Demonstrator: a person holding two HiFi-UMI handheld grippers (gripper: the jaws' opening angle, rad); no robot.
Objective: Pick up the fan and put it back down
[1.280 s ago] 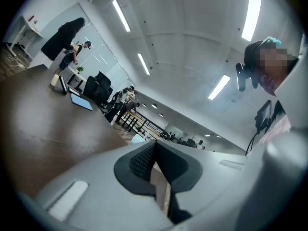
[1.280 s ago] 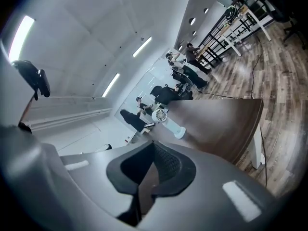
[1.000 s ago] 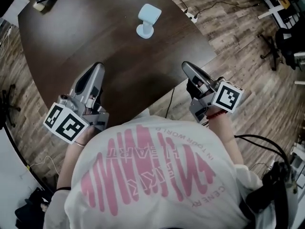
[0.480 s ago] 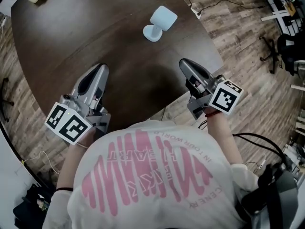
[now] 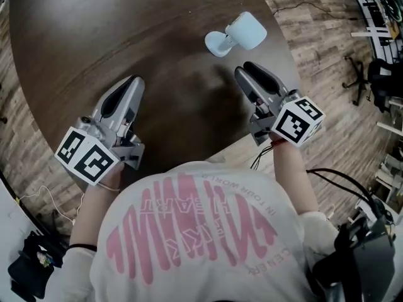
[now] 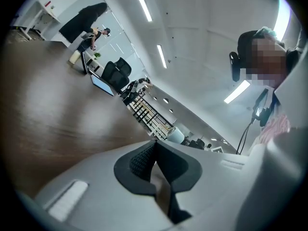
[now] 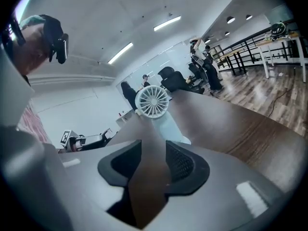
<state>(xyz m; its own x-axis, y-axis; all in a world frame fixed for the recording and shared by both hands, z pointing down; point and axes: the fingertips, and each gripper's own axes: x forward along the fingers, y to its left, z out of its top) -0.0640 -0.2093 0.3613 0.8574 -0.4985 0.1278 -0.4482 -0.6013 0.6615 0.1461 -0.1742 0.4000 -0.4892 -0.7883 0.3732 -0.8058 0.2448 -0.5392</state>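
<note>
Currently the fan (image 5: pixel 238 35) stands near the desk (image 5: pixel 113 24) edge, just ahead of the right gripper (image 5: pixel 249 75), whose fingers have just been opening, apart and empty. The left gripper (image 5: pixel 129 88) has its fingers together, well left of the fan. A clumsy approach could topple the fan off that edge.

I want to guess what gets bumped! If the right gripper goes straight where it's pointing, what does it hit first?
Most likely the pale blue fan, standing on the table straight ahead of the right gripper. Its jaws have just been opening, with nothing between them.
</note>
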